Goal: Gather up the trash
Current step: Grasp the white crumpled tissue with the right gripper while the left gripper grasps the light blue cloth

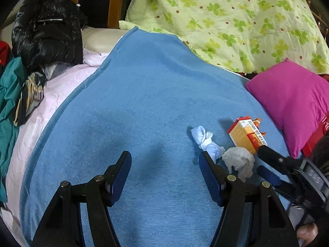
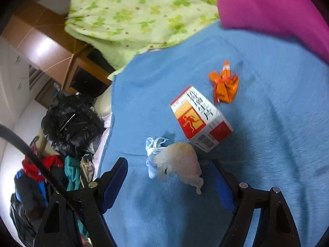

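Trash lies on a blue blanket (image 1: 133,107) on a bed: a crumpled white tissue (image 1: 239,160) (image 2: 178,162), a knotted pale-blue scrap (image 1: 206,140) (image 2: 153,154), a red, yellow and white carton (image 1: 246,135) (image 2: 200,119) and an orange wrapper (image 2: 224,84). My left gripper (image 1: 165,168) is open over bare blanket, its right finger (image 1: 209,173) beside the pale-blue scrap. My right gripper (image 2: 170,175) is open, the tissue lying between its fingers without either pad pressing on it. The right gripper also shows in the left wrist view (image 1: 265,160), just right of the tissue.
A magenta pillow (image 1: 292,100) lies right of the trash, a green clover-print quilt (image 1: 226,16) behind it. A black puffer jacket (image 1: 45,28) and other clothes (image 1: 12,94) are piled at the bed's left edge on a pink sheet (image 1: 51,103). A wooden cabinet (image 1: 96,2) stands beyond.
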Tool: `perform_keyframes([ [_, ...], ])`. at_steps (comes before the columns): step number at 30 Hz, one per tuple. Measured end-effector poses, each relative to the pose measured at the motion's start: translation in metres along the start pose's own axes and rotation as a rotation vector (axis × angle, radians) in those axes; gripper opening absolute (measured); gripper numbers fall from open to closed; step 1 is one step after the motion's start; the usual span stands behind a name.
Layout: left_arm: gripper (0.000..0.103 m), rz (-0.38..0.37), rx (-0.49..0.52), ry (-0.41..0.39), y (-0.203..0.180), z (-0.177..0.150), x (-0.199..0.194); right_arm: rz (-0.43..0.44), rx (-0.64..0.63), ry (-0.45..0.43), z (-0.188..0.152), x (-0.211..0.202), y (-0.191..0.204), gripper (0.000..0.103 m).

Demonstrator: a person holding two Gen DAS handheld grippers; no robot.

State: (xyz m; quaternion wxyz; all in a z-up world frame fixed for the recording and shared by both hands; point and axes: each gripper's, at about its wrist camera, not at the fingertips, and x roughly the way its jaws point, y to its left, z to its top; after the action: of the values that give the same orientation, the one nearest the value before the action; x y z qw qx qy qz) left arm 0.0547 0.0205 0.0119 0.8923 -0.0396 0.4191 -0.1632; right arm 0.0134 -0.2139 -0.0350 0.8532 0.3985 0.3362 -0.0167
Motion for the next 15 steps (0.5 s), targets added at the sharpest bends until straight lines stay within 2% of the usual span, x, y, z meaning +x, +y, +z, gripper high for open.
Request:
perform_keyframes([
  [3, 0.069, 0.003, 0.01, 0.007, 0.0, -0.001, 0.005, -0.016, 0.059, 0.0, 0.0, 0.017, -0.008, 0.08],
  [8, 0.069, 0.008, 0.028, 0.017, -0.001, -0.003, 0.013, -0.053, 0.074, 0.039, -0.003, 0.029, -0.015, 0.047],
  [10, 0.069, 0.001, 0.023, 0.019, -0.002, -0.002, 0.017, -0.055, 0.079, 0.042, -0.003, 0.024, -0.017, 0.042],
  [15, 0.069, -0.047, 0.03, 0.036, -0.016, -0.004, 0.027, -0.043, 0.106, 0.065, -0.002, 0.002, -0.032, 0.04],
])
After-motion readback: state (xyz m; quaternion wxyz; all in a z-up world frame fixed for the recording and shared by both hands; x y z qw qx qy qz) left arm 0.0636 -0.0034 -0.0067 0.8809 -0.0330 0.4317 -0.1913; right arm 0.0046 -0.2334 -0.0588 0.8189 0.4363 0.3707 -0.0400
